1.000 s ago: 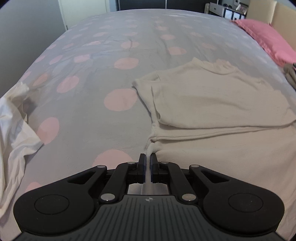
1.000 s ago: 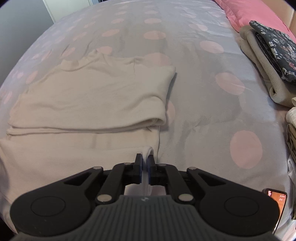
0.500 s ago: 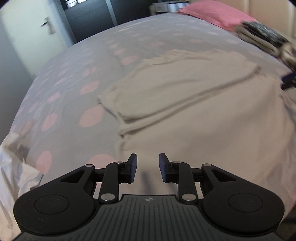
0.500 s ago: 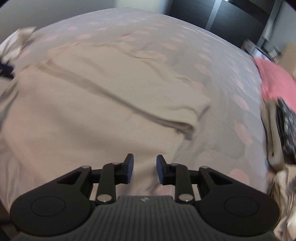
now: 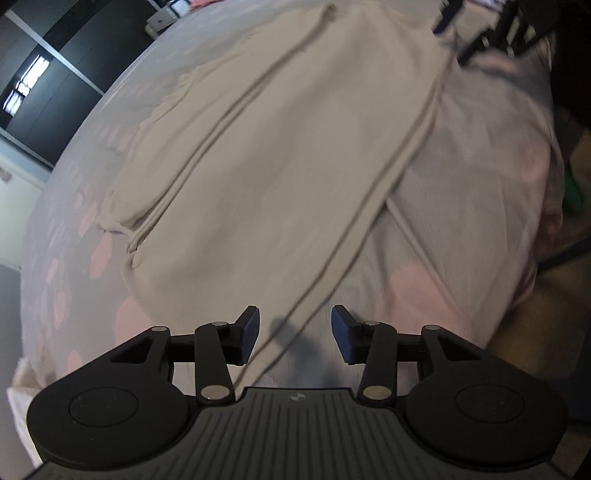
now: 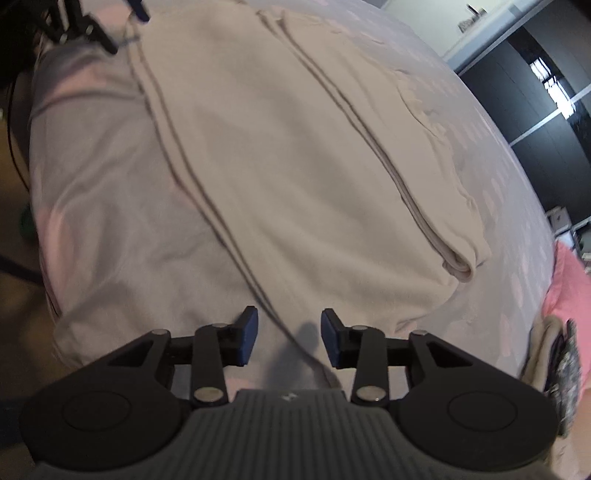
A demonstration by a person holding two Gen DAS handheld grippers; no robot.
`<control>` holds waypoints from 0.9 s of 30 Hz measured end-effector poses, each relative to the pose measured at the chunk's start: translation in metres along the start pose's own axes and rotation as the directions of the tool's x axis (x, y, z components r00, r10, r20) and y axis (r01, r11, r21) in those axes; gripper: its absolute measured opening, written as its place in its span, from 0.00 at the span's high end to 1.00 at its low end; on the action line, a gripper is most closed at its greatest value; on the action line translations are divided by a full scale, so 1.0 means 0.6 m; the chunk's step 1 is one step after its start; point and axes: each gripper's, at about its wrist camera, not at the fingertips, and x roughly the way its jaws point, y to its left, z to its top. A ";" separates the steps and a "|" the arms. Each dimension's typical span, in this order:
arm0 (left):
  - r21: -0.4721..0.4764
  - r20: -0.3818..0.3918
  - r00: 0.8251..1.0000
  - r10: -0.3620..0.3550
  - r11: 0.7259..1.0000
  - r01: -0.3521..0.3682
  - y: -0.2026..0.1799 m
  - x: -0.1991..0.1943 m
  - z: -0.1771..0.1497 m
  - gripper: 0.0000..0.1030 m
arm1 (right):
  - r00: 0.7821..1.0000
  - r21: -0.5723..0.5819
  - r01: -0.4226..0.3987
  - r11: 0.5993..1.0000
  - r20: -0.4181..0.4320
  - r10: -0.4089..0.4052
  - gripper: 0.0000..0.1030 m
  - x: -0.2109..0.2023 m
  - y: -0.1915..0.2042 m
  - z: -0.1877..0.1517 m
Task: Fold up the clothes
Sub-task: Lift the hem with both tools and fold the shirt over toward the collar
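Observation:
A cream shirt [image 5: 280, 155] lies partly folded on the grey bedspread with pink dots [image 5: 461, 229]; it also shows in the right wrist view [image 6: 280, 155]. My left gripper [image 5: 294, 334] is open and empty, straddling the shirt's near hem at its left end. My right gripper [image 6: 288, 336] is open and empty over the same hem at its right end. Each gripper shows blurred in the other's view: the right one [image 5: 491, 33] at the top right, the left one [image 6: 92, 22] at the top left.
A pink pillow [image 6: 569, 280] and a stack of folded clothes [image 6: 557, 354] lie at the right of the bed. A white garment [image 5: 22, 391] hangs at the bed's left edge. The near bed edge [image 6: 48, 280] drops to the floor.
Both grippers let go of the shirt's hem and opened wide. Both have swung round to face each other along the near hem.

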 end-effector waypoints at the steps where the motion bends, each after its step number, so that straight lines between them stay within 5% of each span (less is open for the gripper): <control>1: 0.032 -0.009 1.000 0.014 0.999 -0.014 -0.011 0.002 -0.003 0.60 | 1.000 -0.030 0.017 0.999 -0.004 -0.018 0.59 0.001 0.008 -0.003; 13: 0.286 0.005 0.971 0.239 0.930 -0.231 -0.065 0.043 -0.028 0.56 | 0.970 -0.312 0.233 0.921 0.013 -0.241 0.56 0.040 0.062 -0.026; 14: 0.306 0.013 0.967 0.255 0.920 -0.247 -0.070 0.047 -0.029 0.57 | 0.969 -0.325 0.239 0.915 0.015 -0.247 0.62 0.043 0.064 -0.027; 16: 0.331 0.013 0.967 0.256 0.911 -0.246 -0.076 0.050 -0.031 0.76 | 0.969 -0.343 0.236 0.909 0.013 -0.247 0.81 0.046 0.069 -0.029; 19: 0.291 -0.002 0.965 0.261 0.924 -0.249 -0.063 0.052 -0.028 0.93 | 0.963 -0.357 0.257 0.898 0.020 -0.268 0.87 0.046 0.073 -0.033; 21: 0.211 -0.012 0.965 0.263 0.944 -0.255 -0.042 0.047 -0.022 0.95 | 0.955 -0.342 0.284 0.896 0.022 -0.295 0.95 0.046 0.067 -0.033; 27: -0.034 0.022 0.966 0.258 0.966 -0.257 0.030 -0.004 0.008 0.96 | 0.918 -0.181 0.395 0.901 0.043 -0.394 0.96 0.013 0.010 -0.008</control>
